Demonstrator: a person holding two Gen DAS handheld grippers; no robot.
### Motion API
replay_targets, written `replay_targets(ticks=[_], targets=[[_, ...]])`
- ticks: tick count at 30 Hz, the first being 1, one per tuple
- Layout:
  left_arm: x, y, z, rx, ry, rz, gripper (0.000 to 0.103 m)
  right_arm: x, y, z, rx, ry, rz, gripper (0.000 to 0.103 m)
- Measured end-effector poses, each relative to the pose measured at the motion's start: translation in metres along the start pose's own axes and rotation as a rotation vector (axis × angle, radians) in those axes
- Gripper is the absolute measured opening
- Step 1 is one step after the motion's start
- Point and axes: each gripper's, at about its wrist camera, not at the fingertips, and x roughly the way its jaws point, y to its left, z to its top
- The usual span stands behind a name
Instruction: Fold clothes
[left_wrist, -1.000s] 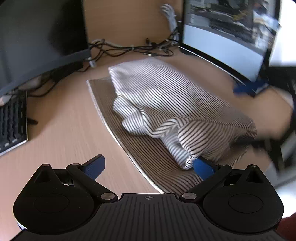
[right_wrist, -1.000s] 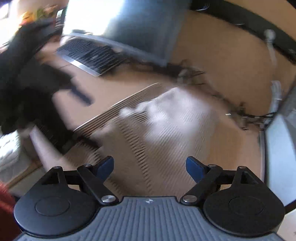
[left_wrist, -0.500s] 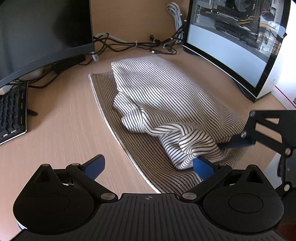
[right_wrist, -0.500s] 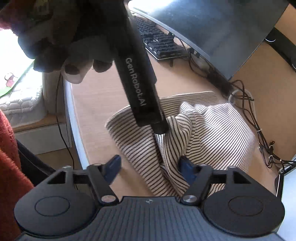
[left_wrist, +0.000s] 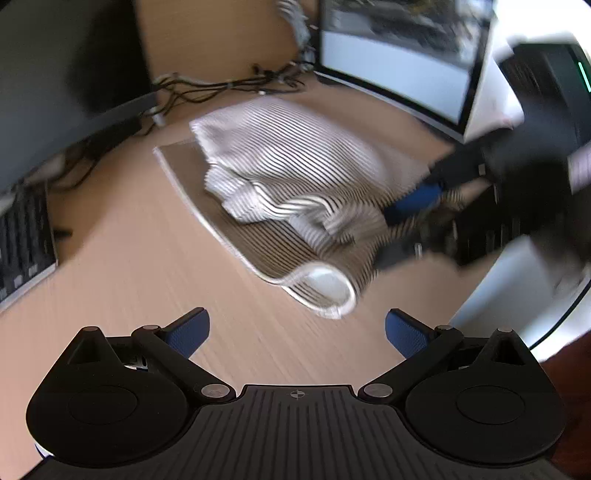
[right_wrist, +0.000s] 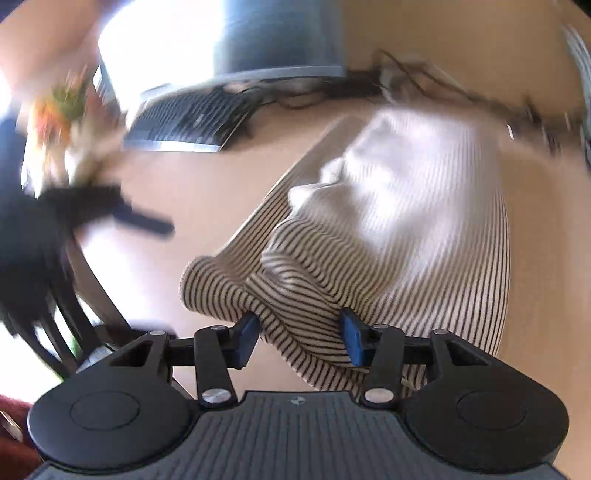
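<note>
A black-and-white striped garment (left_wrist: 295, 173) lies bunched on a wooden desk (left_wrist: 129, 266), its near corner curled over. My left gripper (left_wrist: 297, 330) is open above bare desk, short of that corner, with nothing between its fingers. In the right wrist view the garment (right_wrist: 406, 221) fills the middle, and my right gripper (right_wrist: 299, 334) is shut on a thick fold of it at the near edge. The left wrist view also shows the right gripper (left_wrist: 413, 206), blurred, at the garment's right side. The left gripper (right_wrist: 144, 221) appears as a dark blur at the left of the right wrist view.
A dark monitor (left_wrist: 55, 74) and a keyboard (left_wrist: 22, 240) stand to the left. A lit monitor (left_wrist: 399, 62) stands at the back right. Cables (left_wrist: 221, 85) run along the back wall. A white desk edge (left_wrist: 517, 288) curves at the right.
My left gripper has drawn back off the garment and now hangs over bare desk. My right gripper has narrowed onto a fold. The garment's near corner has curled over.
</note>
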Motion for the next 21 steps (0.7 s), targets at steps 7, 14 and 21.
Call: replay_targets(ticks=[7,14,21], targets=[[0.027,0.0,0.02,-0.02,-0.021,0.052,0.103,-0.002,0.017,-0.003,-0.102,-0.024,-0.065,0.044],[0.03,0.017,0.031,-0.138,-0.016,0.016,0.103,-0.021,0.045,-0.021,-0.461,-0.158,-0.267,0.086],[0.032,0.029,0.041,-0.259,-0.02,-0.025,0.103,0.01,0.05,-0.04,-0.623,-0.134,-0.367,0.093]])
